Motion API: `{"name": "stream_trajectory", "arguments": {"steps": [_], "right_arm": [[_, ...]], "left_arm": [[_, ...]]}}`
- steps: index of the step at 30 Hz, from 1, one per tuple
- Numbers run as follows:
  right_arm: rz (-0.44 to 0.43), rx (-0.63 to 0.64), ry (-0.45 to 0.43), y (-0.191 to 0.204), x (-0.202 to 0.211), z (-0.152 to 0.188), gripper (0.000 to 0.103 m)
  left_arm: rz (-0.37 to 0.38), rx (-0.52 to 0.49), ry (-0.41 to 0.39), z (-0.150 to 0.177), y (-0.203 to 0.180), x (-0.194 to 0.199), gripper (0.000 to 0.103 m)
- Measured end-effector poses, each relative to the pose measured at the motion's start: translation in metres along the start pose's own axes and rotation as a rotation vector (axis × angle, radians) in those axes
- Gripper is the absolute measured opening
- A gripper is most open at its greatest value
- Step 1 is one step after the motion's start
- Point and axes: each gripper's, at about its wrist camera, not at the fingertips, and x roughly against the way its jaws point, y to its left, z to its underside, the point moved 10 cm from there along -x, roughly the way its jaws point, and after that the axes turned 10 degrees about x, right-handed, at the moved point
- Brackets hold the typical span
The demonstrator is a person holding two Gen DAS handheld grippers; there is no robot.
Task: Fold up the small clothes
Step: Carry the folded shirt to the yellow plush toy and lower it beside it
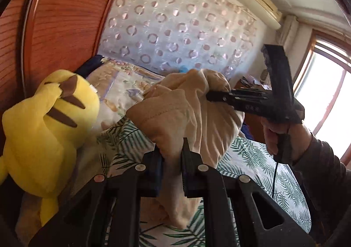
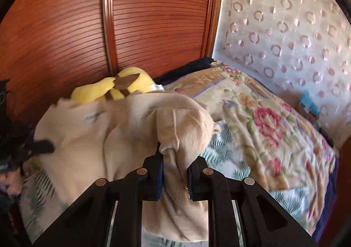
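**A:** What is around you, and how much room do you have?

**B:** You are over a bed whose leaf-print sheet [image 1: 252,154] shows bare at the lower right of the left wrist view. A flowered blanket [image 2: 263,119] lies rumpled across the far side, up against a headboard [image 2: 285,34] patterned with pale rings. A slatted reddish wooden wardrobe [image 2: 153,16] closes off the side beyond the bed. A yellow plush toy [image 1: 43,132] with brown stripes sits just beside the garment, on the wardrobe side.

**A:** Where is the garment, and what do my grippers have?

**B:** The beige garment [image 2: 105,137], soft knit with a stitched hem, is lifted off the sheet and bunched between your two tools. Your left gripper [image 1: 173,154] is clenched on one gathered fold of it. Your right gripper [image 2: 175,159] is clamped on another fold, which drapes down between its blue-padded fingers [image 2: 159,172]. In the left wrist view your right hand [image 1: 283,139] grips its black handle.

**A:** Any writing?

**B:** A small blue mark on the garment's chest is too blurred to read.
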Motion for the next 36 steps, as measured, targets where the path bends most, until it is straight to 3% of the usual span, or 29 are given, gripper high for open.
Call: {"name": "stream_trajectory", "arguments": {"steps": [4, 10, 14, 15, 19, 20, 22, 24, 26, 30, 34, 36], "right_arm": [[0.01, 0.023, 0.012, 0.005, -0.035, -0.017, 0.016], [-0.054, 0.059, 0.009, 0.026, -0.075, -0.042, 0.016], [-0.043, 0.036, 0.026, 0.022, -0.096, -0.04, 0.018], [-0.027, 0.019, 0.027, 0.018, -0.099, -0.039, 0.02], [0.032, -0.05, 0.002, -0.001, -0.1, -0.038, 0.05], [0.035, -0.061, -0.008, -0.003, -0.1, -0.039, 0.054], [0.07, -0.068, -0.037, -0.008, -0.094, -0.041, 0.055], [0.084, -0.068, -0.047, -0.008, -0.089, -0.036, 0.055], [0.032, -0.074, -0.026, -0.002, -0.09, -0.024, 0.055], [0.011, -0.069, 0.023, 0.009, -0.099, 0.002, 0.055], [0.0, -0.136, 0.072, 0.002, -0.12, 0.029, 0.056], [-0.004, -0.196, 0.05, -0.003, -0.126, 0.033, 0.061]], "left_arm": [[-0.014, 0.034, -0.001, 0.003, 0.022, 0.004, 0.015], [-0.081, 0.087, -0.006, 0.008, 0.049, 0.009, 0.015], [-0.101, 0.107, 0.023, 0.017, 0.06, 0.007, 0.015], [-0.112, 0.103, 0.027, 0.019, 0.061, 0.007, 0.015], [-0.138, 0.088, 0.025, 0.021, 0.062, 0.01, 0.015], [-0.15, 0.084, 0.018, 0.02, 0.063, 0.011, 0.015], [-0.17, 0.076, 0.001, 0.016, 0.066, 0.016, 0.021], [-0.175, 0.068, -0.017, 0.011, 0.067, 0.018, 0.042], [-0.182, 0.051, -0.028, 0.01, 0.067, 0.021, 0.052], [-0.238, -0.016, -0.056, 0.008, 0.066, 0.026, 0.079], [-0.269, -0.053, -0.076, 0.006, 0.064, 0.031, 0.083], [-0.272, -0.067, -0.082, 0.005, 0.061, 0.033, 0.083]]}}
